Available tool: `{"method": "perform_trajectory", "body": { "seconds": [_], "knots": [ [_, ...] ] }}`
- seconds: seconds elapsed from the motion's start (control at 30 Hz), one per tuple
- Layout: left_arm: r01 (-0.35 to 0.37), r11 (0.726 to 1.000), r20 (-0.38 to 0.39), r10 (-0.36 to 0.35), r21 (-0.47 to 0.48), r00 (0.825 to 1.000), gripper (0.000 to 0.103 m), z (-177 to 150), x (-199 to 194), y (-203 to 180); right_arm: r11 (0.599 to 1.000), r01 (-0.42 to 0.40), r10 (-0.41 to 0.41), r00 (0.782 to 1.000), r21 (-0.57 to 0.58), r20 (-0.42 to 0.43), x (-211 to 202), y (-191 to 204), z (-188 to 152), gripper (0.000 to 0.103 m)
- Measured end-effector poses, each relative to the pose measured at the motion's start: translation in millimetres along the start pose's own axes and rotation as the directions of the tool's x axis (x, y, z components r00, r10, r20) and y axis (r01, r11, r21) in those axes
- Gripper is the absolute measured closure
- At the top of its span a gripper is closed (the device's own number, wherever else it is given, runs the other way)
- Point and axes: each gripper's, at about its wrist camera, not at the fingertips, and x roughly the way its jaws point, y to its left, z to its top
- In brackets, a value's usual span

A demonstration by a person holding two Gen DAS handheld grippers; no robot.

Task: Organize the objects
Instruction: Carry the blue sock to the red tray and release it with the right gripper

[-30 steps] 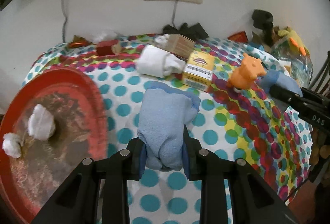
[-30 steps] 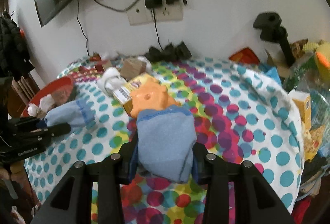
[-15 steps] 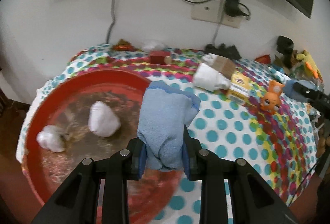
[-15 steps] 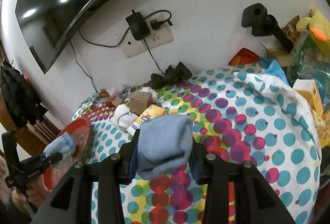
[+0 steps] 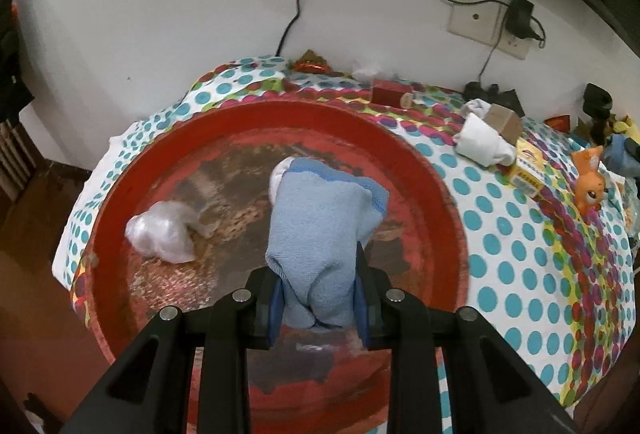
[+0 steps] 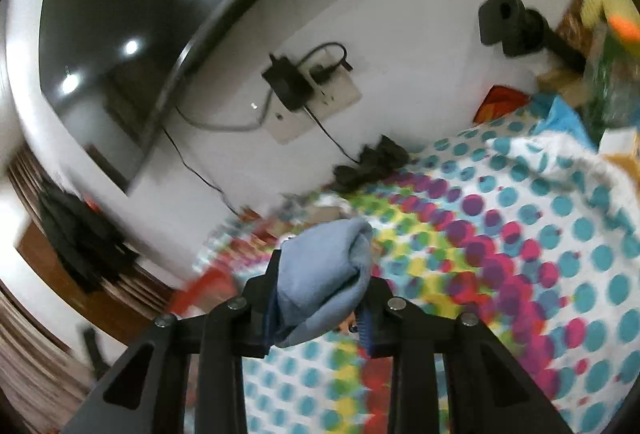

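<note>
A second ago the left claw (image 5: 318, 300) was holding its blue sock (image 5: 324, 234) over the polka-dot cloth of the counter (image 5: 516, 234), with the red tray (image 5: 432, 170) off at its left edge; now that tray fills the left wrist view and the sock hangs directly above its worn middle, clamped tight between the blue pads. Two white sock bundles already lie in the tray, one (image 5: 162, 230) clear to the left and one (image 5: 280, 172) half hidden behind the held sock. The right claw (image 6: 318, 308) has tightened within the last half second and now pinches a second blue sock (image 6: 324, 274) firmly; its view has tipped and blurred, showing more wall and the television (image 6: 132, 34) than before. Read against the task, socks seem to be going into the tray: the left one looks placed for release, needing only a lowering and an opening of the claw, while the right one is not yet over the tray. A rolled white sock (image 5: 484, 146), a yellow box (image 5: 528, 170) and an orange toy animal (image 5: 588, 180) wait on the cloth.
</note>
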Motion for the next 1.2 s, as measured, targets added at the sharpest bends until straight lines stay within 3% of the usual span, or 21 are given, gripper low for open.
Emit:
{"method": "perform_trajectory", "body": {
  "seconds": [0.13, 0.2, 0.27, 0.33, 0.47, 0.63, 0.77, 1.2],
  "knots": [
    [0.000, 1.000, -0.005, 0.000, -0.016, 1.000, 0.077, -2, 2, 8, 0.998, 0.061, -0.062, 0.996, -0.014, -0.060, 13, 0, 1, 0.072],
    [0.004, 1.000, -0.006, -0.004, -0.023, 1.000, 0.077, -3, 2, 11, 0.989, 0.143, -0.146, 0.985, -0.039, -0.096, 22, -2, -4, 0.072],
    [0.000, 1.000, -0.009, 0.000, -0.021, 1.000, 0.077, -5, 4, 13, 0.988, 0.149, -0.152, 0.982, -0.038, -0.110, 26, -7, -7, 0.072],
    [0.004, 1.000, -0.013, -0.005, -0.024, 1.000, 0.076, -5, 5, 15, 0.973, 0.219, -0.227, 0.965, -0.075, -0.133, 33, -9, -11, 0.072],
    [0.003, 1.000, -0.011, -0.003, -0.028, 1.000, 0.076, -7, 8, 19, 0.965, 0.234, -0.252, 0.954, -0.121, -0.161, 40, -12, -22, 0.072],
    [0.004, 0.999, -0.010, -0.004, -0.038, 1.000, 0.076, -7, 10, 26, 0.940, 0.283, -0.309, 0.943, -0.191, -0.125, 43, -8, -31, 0.072],
    [-0.008, 0.999, -0.008, 0.007, -0.050, 1.000, 0.076, -6, 9, 36, 0.894, 0.349, -0.382, 0.922, -0.281, -0.069, 48, 0, -42, 0.072],
    [-0.108, 0.987, -0.028, 0.106, -0.121, 0.994, 0.076, -17, 4, 93, 0.900, 0.334, -0.366, 0.928, -0.281, -0.068, 59, 7, -58, 0.072]
  ]
}}
